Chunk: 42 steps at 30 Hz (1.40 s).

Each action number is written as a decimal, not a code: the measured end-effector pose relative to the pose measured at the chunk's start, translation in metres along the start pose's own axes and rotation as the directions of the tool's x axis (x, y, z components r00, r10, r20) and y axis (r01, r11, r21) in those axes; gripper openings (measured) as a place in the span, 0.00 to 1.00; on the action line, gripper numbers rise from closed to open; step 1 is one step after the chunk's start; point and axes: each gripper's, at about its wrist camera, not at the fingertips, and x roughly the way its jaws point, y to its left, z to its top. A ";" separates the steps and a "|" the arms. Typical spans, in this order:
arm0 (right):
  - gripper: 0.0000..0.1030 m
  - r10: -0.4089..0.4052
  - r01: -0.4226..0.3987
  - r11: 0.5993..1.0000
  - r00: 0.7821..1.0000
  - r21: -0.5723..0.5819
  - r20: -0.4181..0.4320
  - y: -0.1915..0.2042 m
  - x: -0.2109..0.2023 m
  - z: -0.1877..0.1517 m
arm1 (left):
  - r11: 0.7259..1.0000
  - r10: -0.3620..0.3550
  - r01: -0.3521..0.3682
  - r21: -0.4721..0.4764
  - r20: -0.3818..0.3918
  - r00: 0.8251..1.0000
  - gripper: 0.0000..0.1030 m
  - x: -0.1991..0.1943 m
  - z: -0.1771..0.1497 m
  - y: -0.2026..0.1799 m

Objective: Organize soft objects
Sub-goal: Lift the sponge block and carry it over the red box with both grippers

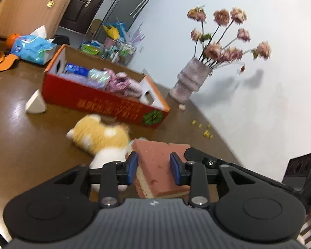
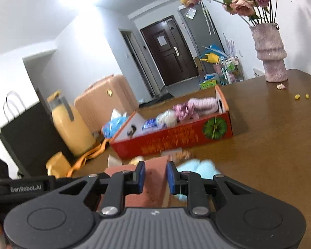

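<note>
Both hand-held grippers squeeze one pink sponge block (image 1: 155, 166): left hand-held gripper (image 1: 153, 169), right hand-held gripper (image 2: 155, 178). The red box (image 1: 97, 99) sits far on the bench (image 1: 20, 134).

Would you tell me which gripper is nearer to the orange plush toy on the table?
Left. The left gripper, gripping the pink sponge, sits right beside the orange plush toy. The right gripper grips the sponge's other end, farther away.
</note>
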 end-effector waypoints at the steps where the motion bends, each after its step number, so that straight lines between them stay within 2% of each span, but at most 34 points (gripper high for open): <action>1: 0.21 -0.001 0.001 1.000 1.000 0.000 -0.013 0.002 -0.001 -0.008 | 1.000 0.012 -0.012 0.007 -0.010 1.000 0.33 -0.003 -0.006 0.001; 5: 0.22 -0.012 0.014 1.000 0.998 0.022 -0.054 0.005 -0.009 -0.035 | 0.999 0.017 -0.019 -0.026 -0.067 0.998 0.33 -0.009 -0.030 0.010; 12: 0.21 -0.041 0.049 0.998 0.989 0.050 -0.139 0.003 -0.003 -0.080 | 0.995 0.075 -0.083 -0.050 -0.146 0.986 0.33 -0.004 -0.056 0.026; 17: 0.24 -0.033 0.040 0.998 0.991 0.049 -0.133 0.004 -0.006 -0.085 | 0.994 0.072 -0.083 -0.067 -0.151 0.986 0.34 -0.002 -0.063 0.033; 19: 0.29 -0.034 0.040 0.998 0.990 0.047 -0.136 0.004 -0.008 -0.086 | 0.995 0.065 -0.075 -0.061 -0.146 0.987 0.49 -0.004 -0.064 0.034; 20: 0.31 -0.031 0.038 0.998 0.989 0.047 -0.141 0.003 -0.008 -0.087 | 0.996 0.065 -0.073 -0.053 -0.140 0.988 0.49 -0.006 -0.064 0.034; 25: 0.32 -0.017 0.027 0.997 0.990 0.074 -0.142 0.000 -0.015 -0.092 | 0.998 0.042 -0.050 -0.045 -0.160 0.986 0.49 -0.011 -0.067 0.037; 30: 0.32 -0.001 0.015 0.996 0.987 0.085 -0.160 0.001 -0.025 -0.092 | 0.999 0.015 -0.022 -0.037 -0.181 0.983 0.47 -0.011 -0.070 0.038; 33: 0.32 0.020 -0.003 0.995 0.985 0.102 -0.171 0.000 -0.031 -0.096 | 0.999 0.002 -0.009 -0.033 -0.195 0.981 0.38 -0.009 -0.071 0.039; 35: 0.32 0.023 -0.004 0.994 0.983 0.110 -0.180 -0.001 -0.030 -0.100 | 0.999 -0.007 -0.001 -0.038 -0.203 0.979 0.36 -0.008 -0.072 0.039; 37: 0.26 0.040 -0.018 0.992 0.984 0.125 -0.173 -0.003 -0.029 -0.101 | 1.000 -0.001 -0.003 -0.023 -0.205 0.979 0.34 -0.008 -0.071 0.037; 42: 0.24 0.030 -0.012 0.993 0.989 0.121 -0.145 -0.007 -0.029 -0.084 | 0.999 -0.038 0.039 0.001 -0.181 0.983 0.32 -0.009 -0.054 0.029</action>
